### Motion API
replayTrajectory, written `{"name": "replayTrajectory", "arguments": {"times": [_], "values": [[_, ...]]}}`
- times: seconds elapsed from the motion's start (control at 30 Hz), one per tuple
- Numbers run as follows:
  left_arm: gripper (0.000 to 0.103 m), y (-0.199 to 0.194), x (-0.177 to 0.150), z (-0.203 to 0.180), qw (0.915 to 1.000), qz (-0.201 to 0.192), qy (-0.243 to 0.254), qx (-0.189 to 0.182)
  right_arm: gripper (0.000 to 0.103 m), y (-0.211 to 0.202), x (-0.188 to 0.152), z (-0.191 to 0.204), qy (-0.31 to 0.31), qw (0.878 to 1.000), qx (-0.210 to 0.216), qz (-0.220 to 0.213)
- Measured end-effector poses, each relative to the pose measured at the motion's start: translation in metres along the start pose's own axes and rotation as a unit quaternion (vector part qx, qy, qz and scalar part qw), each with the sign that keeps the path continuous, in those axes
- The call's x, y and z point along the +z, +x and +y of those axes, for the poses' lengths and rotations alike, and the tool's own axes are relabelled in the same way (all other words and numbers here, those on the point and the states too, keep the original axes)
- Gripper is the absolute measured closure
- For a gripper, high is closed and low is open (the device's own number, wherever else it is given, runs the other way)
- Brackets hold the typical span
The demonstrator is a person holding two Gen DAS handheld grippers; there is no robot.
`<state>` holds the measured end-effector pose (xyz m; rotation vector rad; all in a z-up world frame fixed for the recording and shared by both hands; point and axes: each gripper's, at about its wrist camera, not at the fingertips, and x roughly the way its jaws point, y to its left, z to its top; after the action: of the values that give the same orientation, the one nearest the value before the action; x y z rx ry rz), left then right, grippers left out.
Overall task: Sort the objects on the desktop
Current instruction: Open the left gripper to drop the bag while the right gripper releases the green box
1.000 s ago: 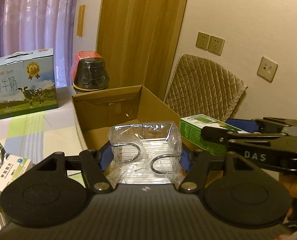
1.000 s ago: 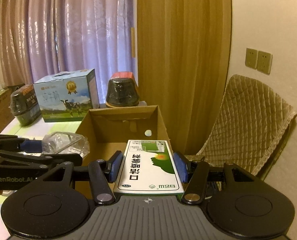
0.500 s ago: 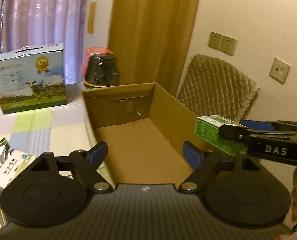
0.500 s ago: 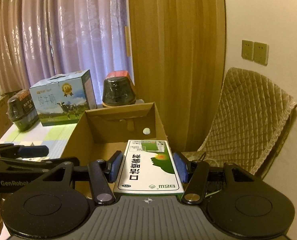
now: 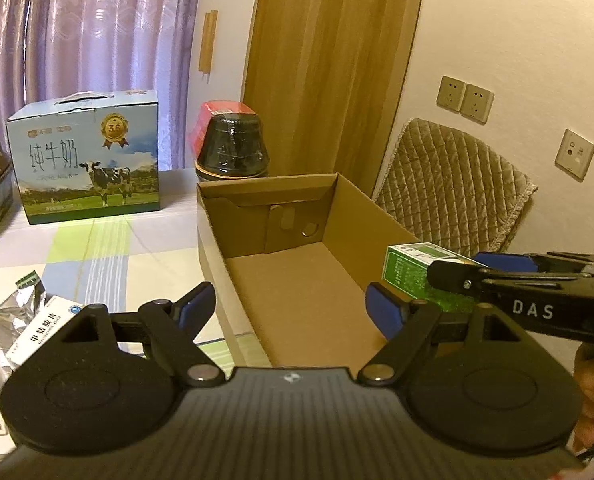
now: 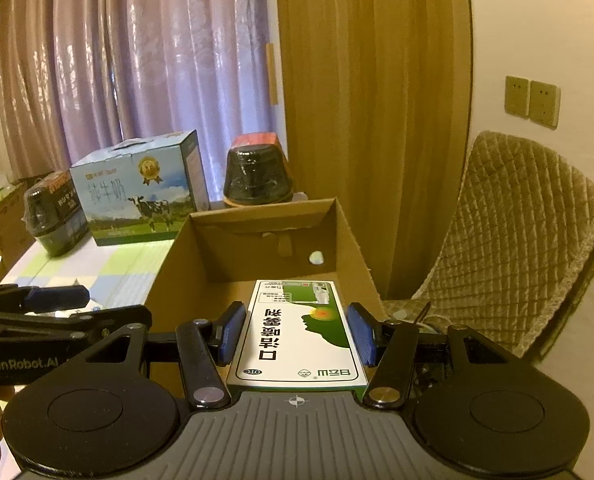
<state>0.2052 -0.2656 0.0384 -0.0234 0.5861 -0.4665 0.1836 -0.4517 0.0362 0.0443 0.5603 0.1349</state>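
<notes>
Having dropped its clear packet, the left gripper (image 5: 289,304) gapes empty over the cardboard box (image 5: 297,280), while the right gripper (image 6: 297,334) stays clamped on the green carton (image 6: 301,332), likely next in.

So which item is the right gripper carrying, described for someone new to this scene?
Start at the open cardboard box on the checked table. Above its right side, the right gripper grips a flat white-and-green medicine box. Unlike the larger blue milk carton, it shows a green head silhouette with a red spot.

Left hand-held gripper (image 5: 291,304) agape over cardboard box (image 5: 297,280); right hand-held gripper (image 5: 457,270) clamps green carton (image 5: 411,270).
</notes>
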Motion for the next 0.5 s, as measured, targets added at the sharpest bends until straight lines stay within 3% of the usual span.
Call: {"name": "replayTrajectory", "arguments": {"times": [0.1, 0.17, 0.2, 0.5], "values": [[0.024, -0.001, -0.001, 0.004, 1.0, 0.001, -0.002, 0.001, 0.05, 0.003, 0.002, 0.002, -0.001, 1.0, 0.005, -0.015], [0.024, -0.002, -0.001, 0.005, 1.0, 0.001, 0.0, 0.002, 0.033, 0.003, 0.005, 0.002, -0.001, 1.0, -0.007, -0.023], [0.024, -0.002, -0.001, 0.006, 1.0, 0.001, 0.002, 0.002, 0.031, 0.003, 0.006, 0.002, -0.001, 1.0, -0.013, -0.026], [0.024, -0.009, -0.003, 0.007, 1.0, 0.0, 0.006, 0.002, 0.029, -0.017, 0.003, 0.002, 0.007, 0.999, -0.009, -0.031]]}}
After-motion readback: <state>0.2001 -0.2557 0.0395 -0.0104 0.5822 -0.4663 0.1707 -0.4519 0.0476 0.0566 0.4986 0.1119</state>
